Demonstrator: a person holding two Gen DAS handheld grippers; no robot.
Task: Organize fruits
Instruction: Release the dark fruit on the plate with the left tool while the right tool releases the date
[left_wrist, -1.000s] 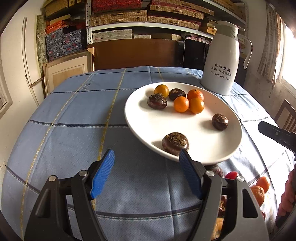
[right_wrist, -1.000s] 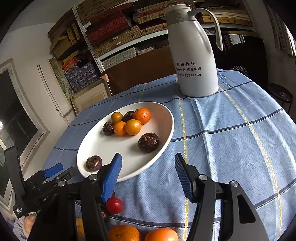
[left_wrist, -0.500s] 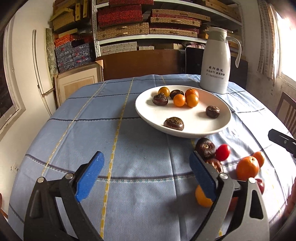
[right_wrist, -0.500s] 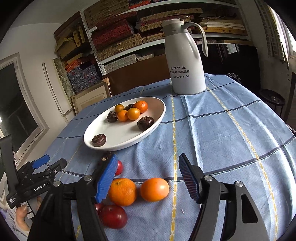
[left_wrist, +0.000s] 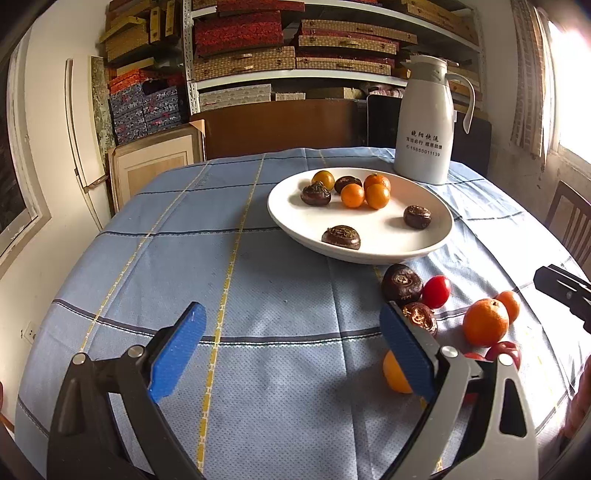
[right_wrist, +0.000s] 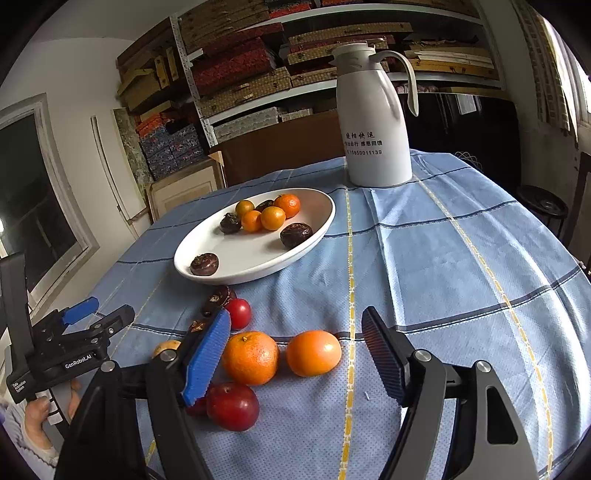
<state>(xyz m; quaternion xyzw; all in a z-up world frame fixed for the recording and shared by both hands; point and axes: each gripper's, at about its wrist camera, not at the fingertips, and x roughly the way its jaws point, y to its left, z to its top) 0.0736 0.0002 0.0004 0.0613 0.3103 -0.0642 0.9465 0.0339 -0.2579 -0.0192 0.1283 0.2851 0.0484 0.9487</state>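
A white plate (left_wrist: 373, 229) (right_wrist: 255, 254) on the blue checked cloth holds several small oranges and dark chestnut-like fruits. Loose fruit lies in front of it: a dark one (left_wrist: 402, 283), a cherry tomato (left_wrist: 436, 291), a tangerine (left_wrist: 485, 322) (right_wrist: 251, 356), an orange (right_wrist: 313, 352) and a red plum (right_wrist: 232, 405). My left gripper (left_wrist: 291, 328) hovers over bare cloth left of this pile, jaws opening, nothing between them. My right gripper (right_wrist: 295, 328) is low behind the pile, jaws opening, with the tangerine and orange lying between its fingers, untouched.
A white thermos jug (left_wrist: 424, 122) (right_wrist: 376, 122) stands behind the plate. Shelves stacked with boxes fill the back wall. A wooden chair (left_wrist: 569, 221) stands at the right table edge. A person's hand (right_wrist: 37, 413) holds the left gripper's handle.
Both grippers have drawn back from the plate toward the near table edge and their jaws have widened. The loose fruit in front of the plate has come into view.
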